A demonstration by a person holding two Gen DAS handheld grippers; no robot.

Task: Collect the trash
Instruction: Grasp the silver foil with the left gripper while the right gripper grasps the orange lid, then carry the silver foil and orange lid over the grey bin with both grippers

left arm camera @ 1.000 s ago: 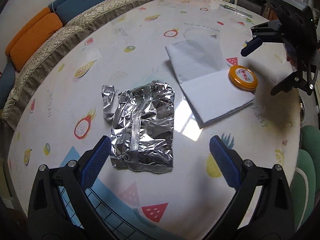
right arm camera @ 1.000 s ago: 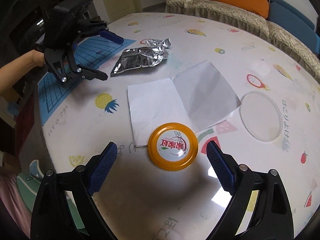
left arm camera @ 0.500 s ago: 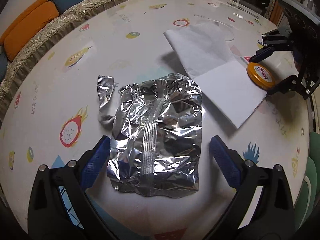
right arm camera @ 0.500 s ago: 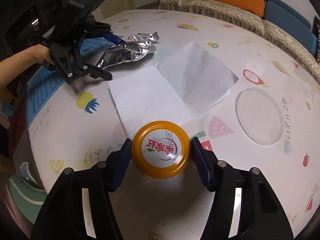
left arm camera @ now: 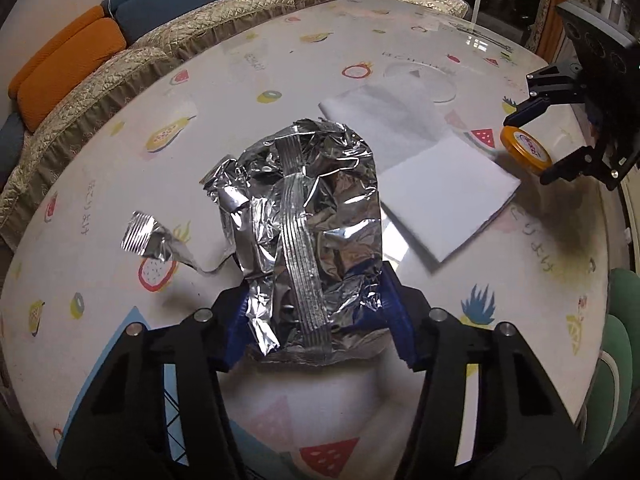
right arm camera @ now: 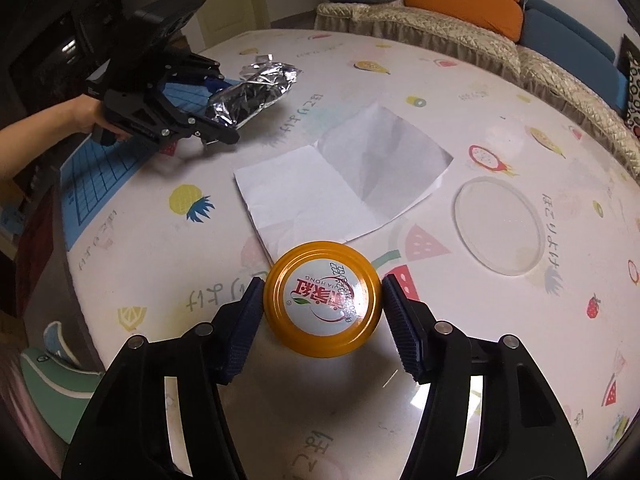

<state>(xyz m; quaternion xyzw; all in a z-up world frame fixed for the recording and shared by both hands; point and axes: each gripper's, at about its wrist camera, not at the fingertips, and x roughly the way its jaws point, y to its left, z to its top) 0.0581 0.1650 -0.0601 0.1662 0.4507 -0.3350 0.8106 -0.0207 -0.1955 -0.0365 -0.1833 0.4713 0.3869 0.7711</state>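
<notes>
While the crumpled foil wrapper [left arm camera: 308, 216] is filling the centre of the left wrist view, we are watching the left gripper [left arm camera: 314, 320] clamping its lower end: its jaws have just been closing, and both blue pads are now pressing into the foil at the lower middle of the frame. The wrapper is rising out of the grip towards the top of the picture, and a torn foil strip [left arm camera: 148, 236] is trailing off it at centre left. In the right wrist view we are seeing that same wrapper [right arm camera: 252, 92] at upper left, sticking out of the left gripper [right arm camera: 212, 108], with a person's hand [right arm camera: 86, 118] gripping the handle behind.

Over on the other side, we are looking at the right gripper [right arm camera: 322, 322] holding the orange jar lid [right arm camera: 322, 304] at lower centre, half closed, one pad on each edge. Just above the lid, a creased white paper sheet [right arm camera: 340, 184] is lying flat on the fruit-print table [right arm camera: 400, 420], and a clear round disc [right arm camera: 498, 226] is sitting at centre right.
</notes>
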